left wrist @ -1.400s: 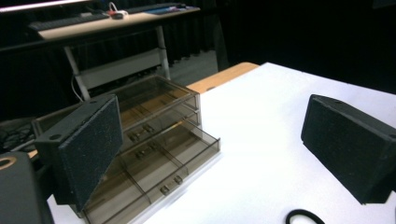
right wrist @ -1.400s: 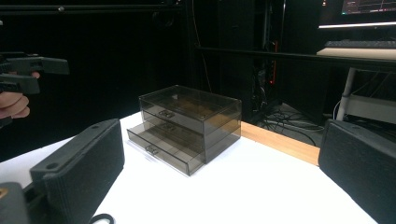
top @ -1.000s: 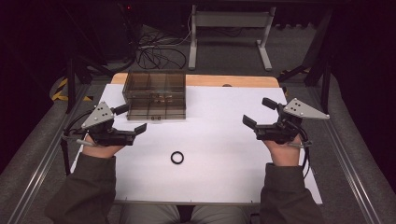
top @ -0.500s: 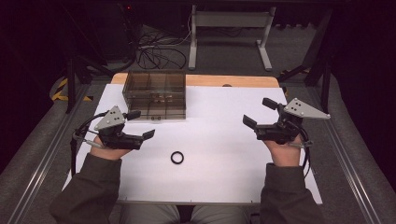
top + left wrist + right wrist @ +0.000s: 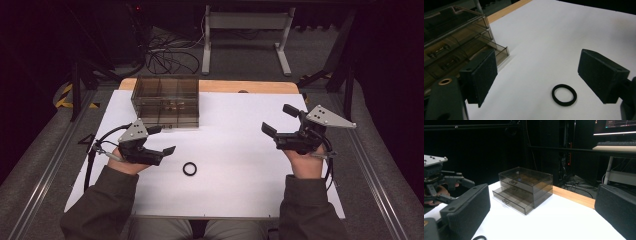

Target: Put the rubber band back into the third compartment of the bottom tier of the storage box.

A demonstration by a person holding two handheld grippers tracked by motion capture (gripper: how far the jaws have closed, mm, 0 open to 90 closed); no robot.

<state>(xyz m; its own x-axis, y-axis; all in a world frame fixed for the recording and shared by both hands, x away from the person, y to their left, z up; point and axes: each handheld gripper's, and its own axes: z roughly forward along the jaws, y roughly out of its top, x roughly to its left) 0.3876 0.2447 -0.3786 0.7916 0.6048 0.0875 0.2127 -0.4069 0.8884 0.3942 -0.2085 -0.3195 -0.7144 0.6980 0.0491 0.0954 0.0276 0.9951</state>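
Note:
A small black ring [image 5: 189,169] lies flat on the white table sheet [image 5: 230,195]; in the left gripper view the ring [image 5: 564,94] rests just ahead, low between the jaws. My left gripper [image 5: 166,139] [image 5: 541,75] hovers left of the ring, open; its jaws have just been closing a little and hold nothing. At the table's right, my right gripper [image 5: 276,118] [image 5: 541,212] is raised and open, also holding nothing. A smoked clear drawer box [image 5: 165,100] [image 5: 454,55] [image 5: 525,188] stands at the back left, its bottom drawer pulled out slightly.
A wooden strip [image 5: 250,86] borders the table's far edge. Beyond it, cables [image 5: 165,55] and a white desk frame [image 5: 245,30] sit on the dark floor. Metal rails [image 5: 47,170] run along both sides of the table.
My left gripper has moved right and down, closer to the ring. The right gripper and the ring have stayed put.

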